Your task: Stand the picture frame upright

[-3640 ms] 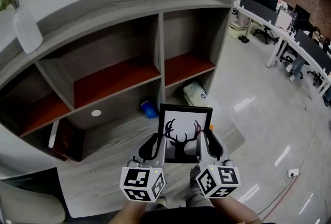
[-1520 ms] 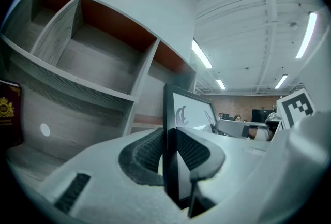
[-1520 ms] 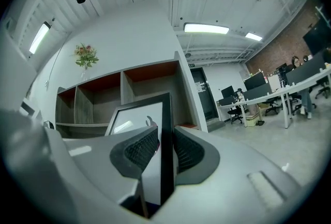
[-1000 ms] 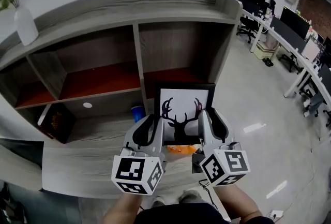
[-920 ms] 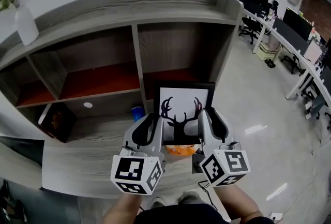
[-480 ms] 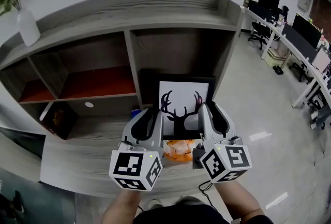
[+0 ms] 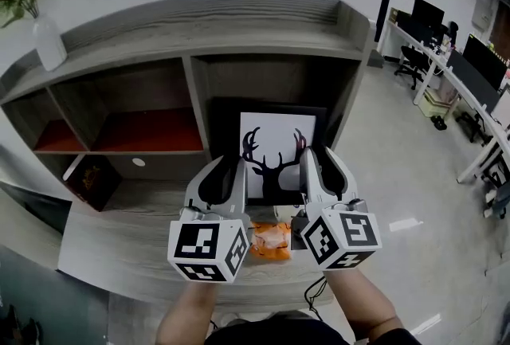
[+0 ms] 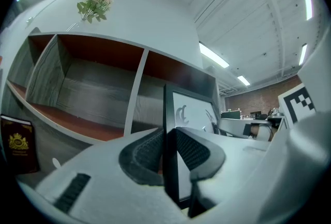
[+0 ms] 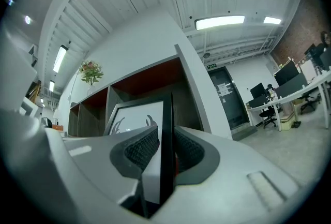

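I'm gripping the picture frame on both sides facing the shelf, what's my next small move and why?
Probably ease the picture frame forward toward the right compartment, keeping it vertical: the left gripper and right gripper clamp its side edges, and it hangs upright, seemingly resting on nothing yet.

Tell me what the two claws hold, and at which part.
Both hold the picture frame: left claw on its left edge, right claw on its right edge.

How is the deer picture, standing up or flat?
Upright: the picture frame is vertical, side edges clamped by the left gripper and right gripper.
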`<state>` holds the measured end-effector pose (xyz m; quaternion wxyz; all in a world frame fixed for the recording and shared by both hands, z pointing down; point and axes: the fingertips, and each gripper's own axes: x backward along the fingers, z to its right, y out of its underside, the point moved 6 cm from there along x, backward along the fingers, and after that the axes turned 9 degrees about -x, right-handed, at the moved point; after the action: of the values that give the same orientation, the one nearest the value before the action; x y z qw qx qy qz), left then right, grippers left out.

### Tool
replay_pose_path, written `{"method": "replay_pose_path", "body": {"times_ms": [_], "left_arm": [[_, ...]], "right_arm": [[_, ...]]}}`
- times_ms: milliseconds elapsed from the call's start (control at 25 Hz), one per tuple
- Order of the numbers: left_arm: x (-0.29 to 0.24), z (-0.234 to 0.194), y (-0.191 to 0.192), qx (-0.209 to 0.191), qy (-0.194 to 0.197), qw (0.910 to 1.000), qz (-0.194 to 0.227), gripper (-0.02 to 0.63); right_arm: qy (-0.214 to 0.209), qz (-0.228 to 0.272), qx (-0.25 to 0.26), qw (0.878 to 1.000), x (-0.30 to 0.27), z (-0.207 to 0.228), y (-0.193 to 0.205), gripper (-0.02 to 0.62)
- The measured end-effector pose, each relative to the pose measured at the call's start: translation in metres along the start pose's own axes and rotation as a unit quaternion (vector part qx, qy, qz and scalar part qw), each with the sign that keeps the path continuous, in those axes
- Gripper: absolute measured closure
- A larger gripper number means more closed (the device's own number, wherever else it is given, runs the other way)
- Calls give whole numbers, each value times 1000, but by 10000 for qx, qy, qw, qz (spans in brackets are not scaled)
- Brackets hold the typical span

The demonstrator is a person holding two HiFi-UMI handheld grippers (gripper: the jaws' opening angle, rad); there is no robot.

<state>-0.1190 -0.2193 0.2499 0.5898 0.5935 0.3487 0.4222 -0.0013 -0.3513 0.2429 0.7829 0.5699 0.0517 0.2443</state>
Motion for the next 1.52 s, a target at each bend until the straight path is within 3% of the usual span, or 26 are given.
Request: {"method": "replay_pose_path", "body": {"times_ms": [680, 1520], "left_arm": [[-31, -8, -20, -283, -656, 9971, 265, 540], [-62, -25, -12, -121, -879, 9952, 408, 541]], "right_arm": [[-171, 244, -87, 9995, -45, 5, -17, 512], [3, 501, 155, 9986, -83, 6, -16, 512]]}}
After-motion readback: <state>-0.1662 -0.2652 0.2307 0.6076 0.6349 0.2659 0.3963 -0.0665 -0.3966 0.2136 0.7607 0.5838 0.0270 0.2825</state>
